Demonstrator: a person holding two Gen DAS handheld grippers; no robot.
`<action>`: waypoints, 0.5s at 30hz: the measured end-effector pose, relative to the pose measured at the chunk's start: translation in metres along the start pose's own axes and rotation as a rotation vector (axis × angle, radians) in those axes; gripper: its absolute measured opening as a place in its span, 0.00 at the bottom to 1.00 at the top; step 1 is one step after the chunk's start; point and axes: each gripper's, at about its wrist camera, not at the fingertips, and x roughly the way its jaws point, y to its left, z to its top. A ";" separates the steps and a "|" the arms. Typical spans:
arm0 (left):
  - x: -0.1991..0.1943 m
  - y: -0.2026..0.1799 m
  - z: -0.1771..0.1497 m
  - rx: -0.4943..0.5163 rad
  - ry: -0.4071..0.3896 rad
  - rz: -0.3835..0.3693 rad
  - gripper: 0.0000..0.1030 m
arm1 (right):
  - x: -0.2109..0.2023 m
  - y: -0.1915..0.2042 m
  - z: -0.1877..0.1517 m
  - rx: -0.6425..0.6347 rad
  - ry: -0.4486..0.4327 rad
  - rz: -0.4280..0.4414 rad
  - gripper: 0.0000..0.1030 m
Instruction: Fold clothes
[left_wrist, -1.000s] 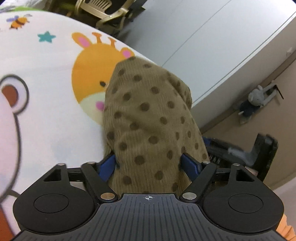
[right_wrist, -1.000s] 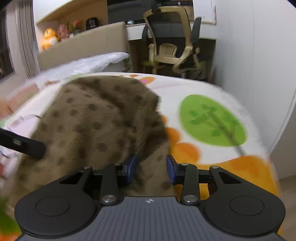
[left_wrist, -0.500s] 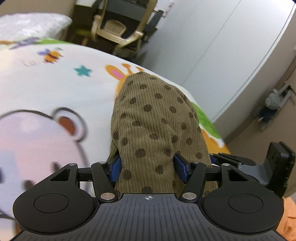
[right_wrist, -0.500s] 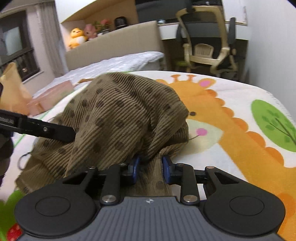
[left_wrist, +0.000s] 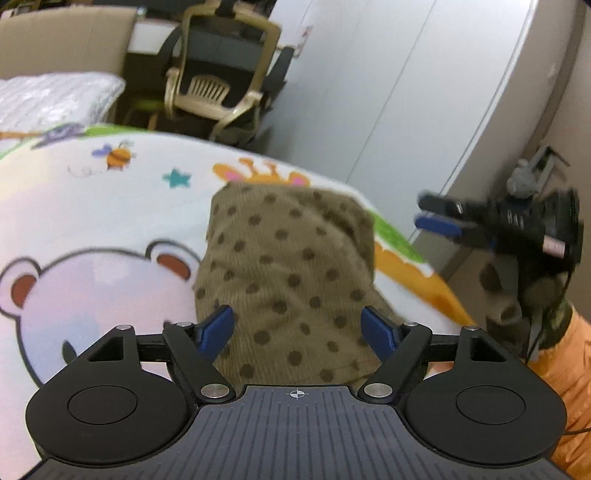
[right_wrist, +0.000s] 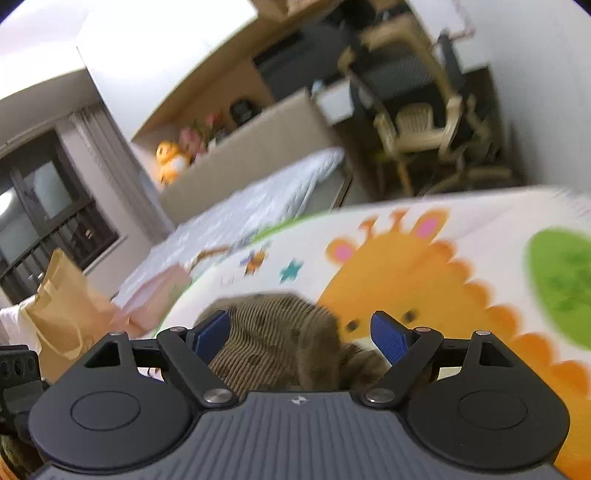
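Observation:
A brown corduroy garment with dark dots (left_wrist: 288, 273) lies folded in a heap on a cartoon animal blanket (left_wrist: 96, 206). My left gripper (left_wrist: 298, 328) stands open just behind it, blue pads apart on either side of the cloth, not pinching it. In the right wrist view the same garment (right_wrist: 273, 339) shows low between the spread pads of my right gripper (right_wrist: 301, 330), which is open and raised above it. The right gripper (left_wrist: 443, 218) also appears blurred in the air at the right of the left wrist view.
A beige office chair (left_wrist: 218, 88) and desk stand beyond the bed. White wardrobe doors (left_wrist: 388, 92) fill the right. A brown paper bag (right_wrist: 62, 302) and pink box (right_wrist: 155, 295) sit at the blanket's left. A person's orange sleeve (left_wrist: 565, 369) is at right.
Both grippers have opened and let go of the garment, which now rests on the blanket. The right gripper has lifted up and away; the left has pulled back a little.

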 end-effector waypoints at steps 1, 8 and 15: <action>0.004 0.003 -0.002 -0.015 0.009 0.003 0.79 | 0.008 0.003 -0.001 -0.005 0.009 0.020 0.82; 0.010 0.017 -0.012 -0.067 0.022 0.006 0.58 | 0.022 0.031 -0.001 -0.092 -0.008 0.182 0.71; 0.011 0.021 -0.016 -0.085 0.011 -0.006 0.57 | 0.030 0.028 -0.039 -0.099 0.171 0.108 0.67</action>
